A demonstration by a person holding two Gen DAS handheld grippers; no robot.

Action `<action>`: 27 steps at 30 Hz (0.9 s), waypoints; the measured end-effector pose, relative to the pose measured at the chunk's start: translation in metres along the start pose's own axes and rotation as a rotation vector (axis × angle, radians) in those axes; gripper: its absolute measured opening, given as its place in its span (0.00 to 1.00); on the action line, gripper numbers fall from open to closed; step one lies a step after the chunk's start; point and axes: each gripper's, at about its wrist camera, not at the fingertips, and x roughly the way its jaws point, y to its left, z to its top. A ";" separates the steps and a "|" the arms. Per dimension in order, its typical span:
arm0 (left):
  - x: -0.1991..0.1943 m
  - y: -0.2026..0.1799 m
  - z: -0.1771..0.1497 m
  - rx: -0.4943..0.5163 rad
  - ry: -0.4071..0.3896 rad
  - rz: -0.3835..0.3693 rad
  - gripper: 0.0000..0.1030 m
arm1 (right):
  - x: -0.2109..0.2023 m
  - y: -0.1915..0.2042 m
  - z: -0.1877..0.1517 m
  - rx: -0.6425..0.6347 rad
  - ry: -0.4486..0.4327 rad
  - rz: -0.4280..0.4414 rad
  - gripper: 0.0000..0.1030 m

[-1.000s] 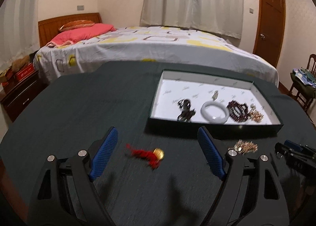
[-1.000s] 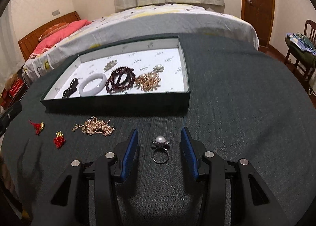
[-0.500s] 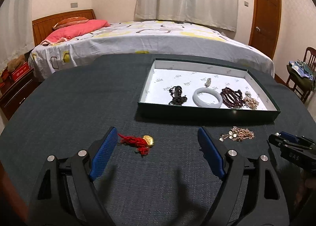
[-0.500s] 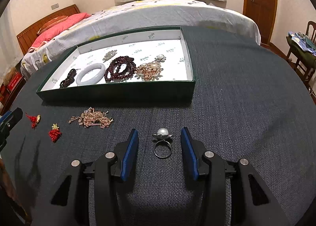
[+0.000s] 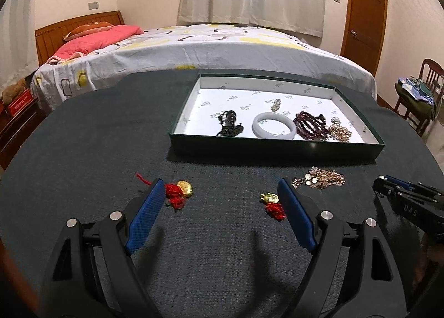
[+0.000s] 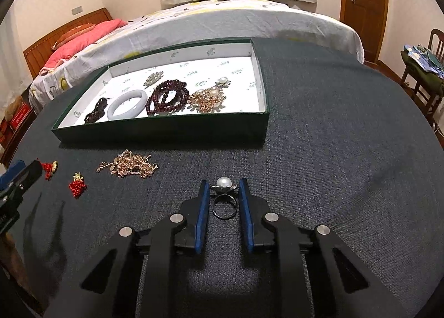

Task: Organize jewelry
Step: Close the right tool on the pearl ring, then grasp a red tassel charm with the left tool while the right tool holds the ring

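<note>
Lying flat, pearl ring [image 6: 223, 198] pearl-forward.

Right gripper [image 6: 222, 190] has narrowed around the ring [image 6: 224, 200] (touching unclear).

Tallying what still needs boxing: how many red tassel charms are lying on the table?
2. One red charm lies by the left gripper's left finger; the other red charm lies against its right finger. None visible in the box.

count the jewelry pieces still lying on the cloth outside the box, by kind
red-and-gold charms: 2 — one and another
gold chain pile: 1
pearl ring, between the right gripper fingers: 1
total: 4
</note>
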 end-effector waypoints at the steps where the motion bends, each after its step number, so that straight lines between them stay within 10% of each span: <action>1: 0.000 -0.001 0.000 0.001 0.001 -0.004 0.79 | -0.001 0.000 0.000 0.001 -0.001 0.001 0.22; 11: 0.017 -0.030 -0.005 0.032 0.052 -0.066 0.77 | -0.011 -0.008 0.000 0.019 -0.024 0.034 0.22; 27: 0.047 -0.039 -0.007 0.033 0.193 -0.108 0.20 | -0.010 -0.016 -0.003 0.062 -0.023 0.084 0.22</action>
